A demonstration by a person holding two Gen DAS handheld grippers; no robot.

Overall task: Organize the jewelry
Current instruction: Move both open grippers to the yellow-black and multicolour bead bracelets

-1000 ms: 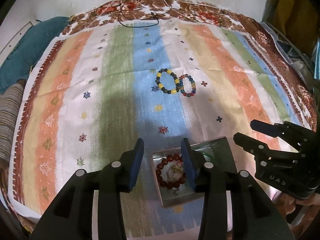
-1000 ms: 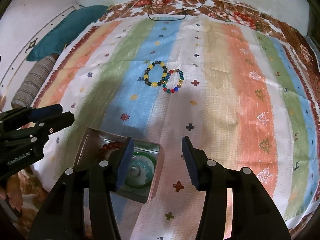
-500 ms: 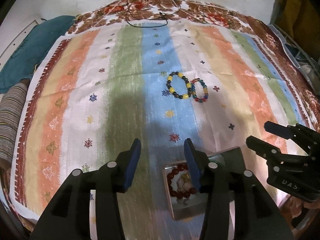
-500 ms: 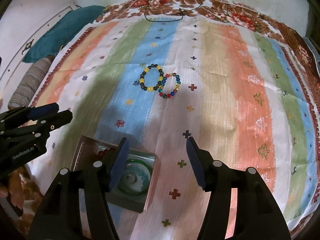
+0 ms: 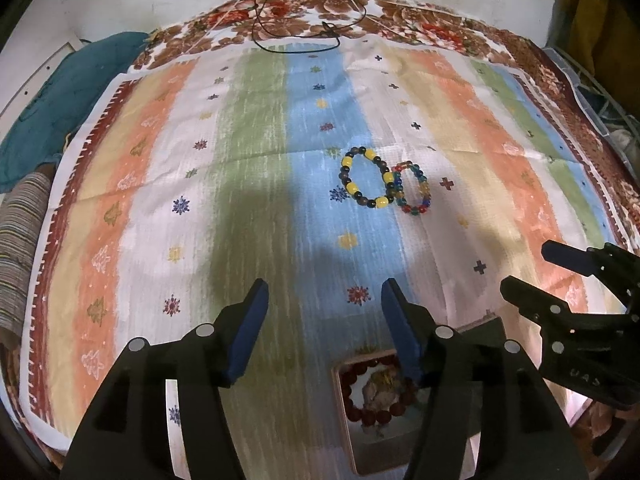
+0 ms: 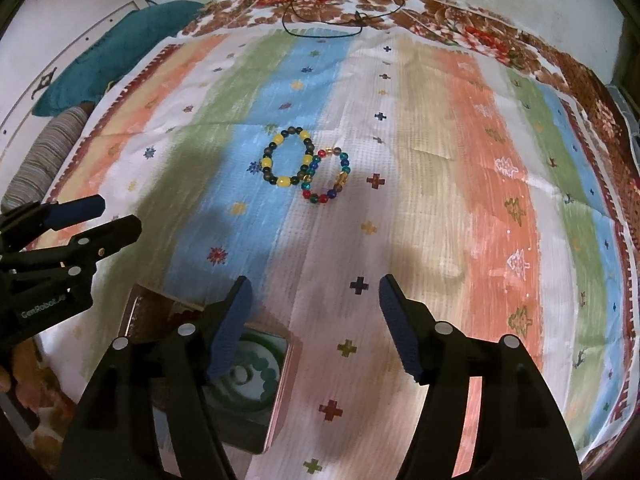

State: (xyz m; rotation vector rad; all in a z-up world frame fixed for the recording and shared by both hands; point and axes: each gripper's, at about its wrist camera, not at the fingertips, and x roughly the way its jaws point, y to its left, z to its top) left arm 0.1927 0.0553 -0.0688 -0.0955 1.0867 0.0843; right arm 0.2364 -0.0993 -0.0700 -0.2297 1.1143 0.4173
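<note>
Two beaded bracelets, yellow-and-dark (image 5: 365, 178) and multicoloured (image 5: 412, 190), lie touching, well ahead of both grippers. Left gripper (image 5: 324, 330) and right gripper (image 6: 314, 326) are opening, empty. Light, limp, likely to roll; pinch across one strand.

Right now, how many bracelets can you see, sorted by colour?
Yellow and dark bracelet, on the cloth: 1
Multicoloured bracelet, on the cloth: 1
Red-brown bracelet, in the box: 1
Green bracelet, in the box: 1
Total: 4
</note>
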